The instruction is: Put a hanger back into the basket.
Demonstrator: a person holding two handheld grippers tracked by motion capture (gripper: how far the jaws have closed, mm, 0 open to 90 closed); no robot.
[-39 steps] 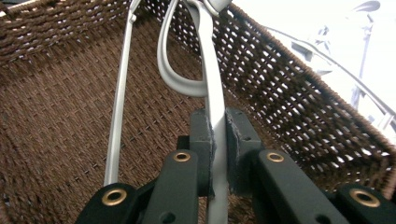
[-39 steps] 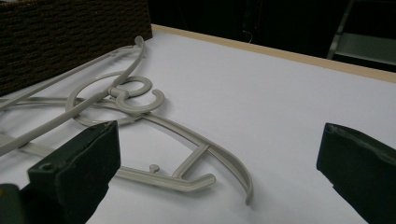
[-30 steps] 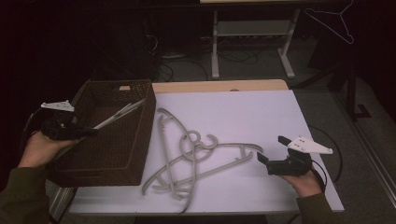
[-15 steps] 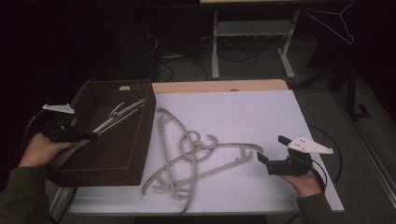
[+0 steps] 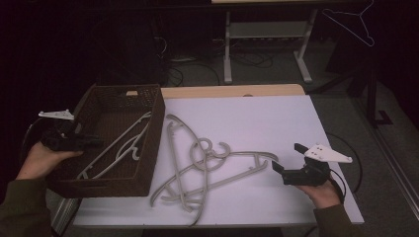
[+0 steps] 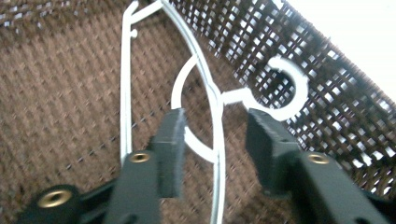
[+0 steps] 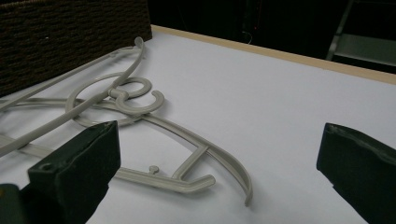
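- Hanger (image 6: 215, 100) number one, the pale plastic one, is lying inside the dark wicker basket (image 5: 150, 148) at the left side of the table, its hook up against the basket's mesh wall.
- My left gripper (image 6: 214, 135) sits over the basket's left edge, and its jaws have just been opening. The hanger's thin bar runs between the pads, but they stand off it on both sides, so nothing's pinched.
- From the high view you can see my left hand (image 5: 42, 159) holding that gripper at the basket rim.
- Rest of the hangers (image 5: 207, 165), same beige plastic, are in a crossed-over tangle on the white table top (image 5: 262, 118), just right of the basket. I can't tell exactly how many are in that pile.
- My right gripper (image 5: 289, 160) is down near the front right of the table, jaws spread wide with nothing in them.
- It's pointed at the pile, and the nearest hanger's curved end (image 7: 233, 170) lies on the table between and a bit beyond the jaws, not touching either pad.
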